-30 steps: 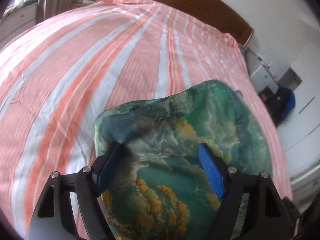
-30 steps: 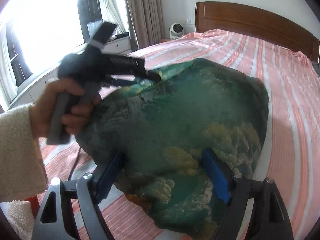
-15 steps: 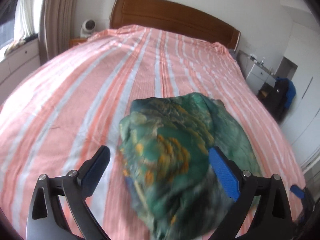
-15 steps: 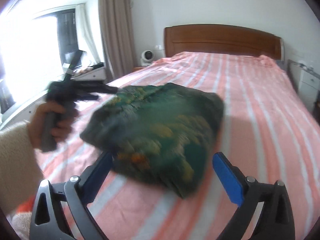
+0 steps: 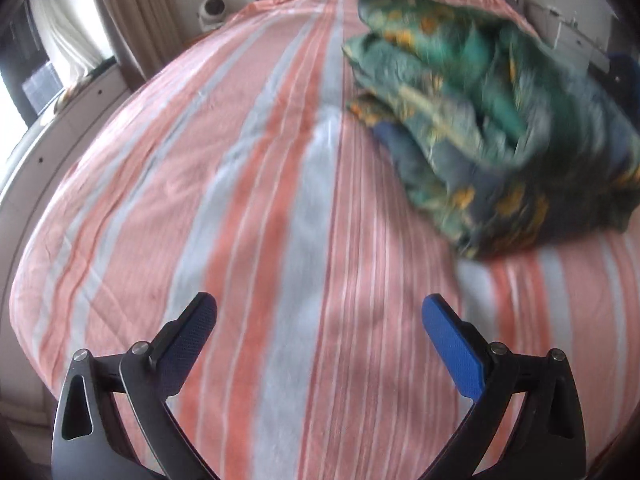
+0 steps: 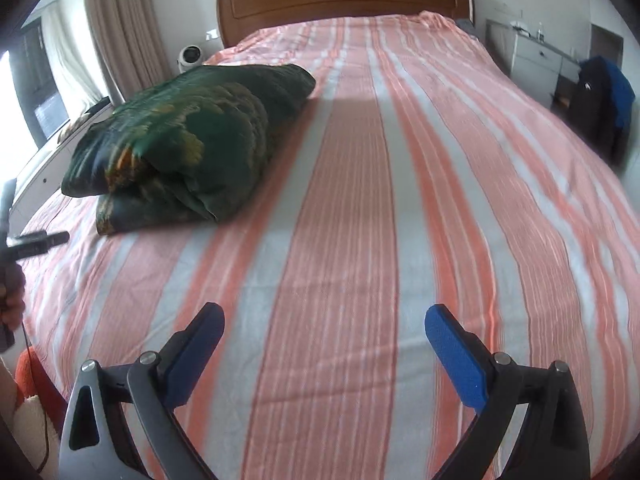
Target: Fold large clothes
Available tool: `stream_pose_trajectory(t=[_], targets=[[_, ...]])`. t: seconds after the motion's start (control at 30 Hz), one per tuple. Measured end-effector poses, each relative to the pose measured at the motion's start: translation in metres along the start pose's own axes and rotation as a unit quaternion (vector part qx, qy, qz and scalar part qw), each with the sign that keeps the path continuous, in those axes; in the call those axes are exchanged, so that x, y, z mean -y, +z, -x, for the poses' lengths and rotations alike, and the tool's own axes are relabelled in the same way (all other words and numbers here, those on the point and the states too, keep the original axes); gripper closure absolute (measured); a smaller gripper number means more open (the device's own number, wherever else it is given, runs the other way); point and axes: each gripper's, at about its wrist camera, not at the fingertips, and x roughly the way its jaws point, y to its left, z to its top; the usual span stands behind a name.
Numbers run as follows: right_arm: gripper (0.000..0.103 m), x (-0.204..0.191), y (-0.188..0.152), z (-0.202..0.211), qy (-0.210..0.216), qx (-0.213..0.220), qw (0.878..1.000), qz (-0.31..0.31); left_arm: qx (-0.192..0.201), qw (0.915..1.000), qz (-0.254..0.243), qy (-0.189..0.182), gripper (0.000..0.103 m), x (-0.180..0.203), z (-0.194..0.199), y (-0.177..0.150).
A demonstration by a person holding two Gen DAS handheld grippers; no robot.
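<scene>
A folded green garment with yellow and blue print lies in a thick bundle on the striped bed. In the left wrist view it sits at the upper right, blurred. In the right wrist view the garment rests at the left of the bed. My left gripper stands open over bare sheet, well short of the bundle, nothing between its blue pads. My right gripper is open too, over the sheet to the right of the bundle. The left gripper's tip and a hand show at that view's left edge.
A wooden headboard closes the far end of the bed. A small white fan and curtains stand at the left. A white cabinet and a dark bag with blue cloth are at the right.
Both grippers let go of the green bundle, opened wide and drew back toward the foot of the bed. The bundle dropped onto the sheet and now lies apart from both.
</scene>
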Motion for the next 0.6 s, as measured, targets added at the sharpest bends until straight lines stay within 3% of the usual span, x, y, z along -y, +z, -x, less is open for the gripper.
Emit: stream_pose_trajectory(t=[0.27,0.43,0.6], targets=[[0.003,0.016,-0.023,-0.028,-0.042,-0.059,0.997,0.012,-0.023,0.9996,-0.003,-0.014,0.001,0.007,-0.024,-0.011],[0.000,0.015,-0.030,-0.036,-0.049,-0.053,0.997,0.016,-0.025,0.9989,0.014,-0.038,0.000,-0.005,-0.032,-0.019],[0.000,0.015,-0.034,-0.040,-0.053,-0.050,0.997,0.021,-0.023,0.9991,0.027,-0.023,0.000,0.003,-0.029,-0.021]])
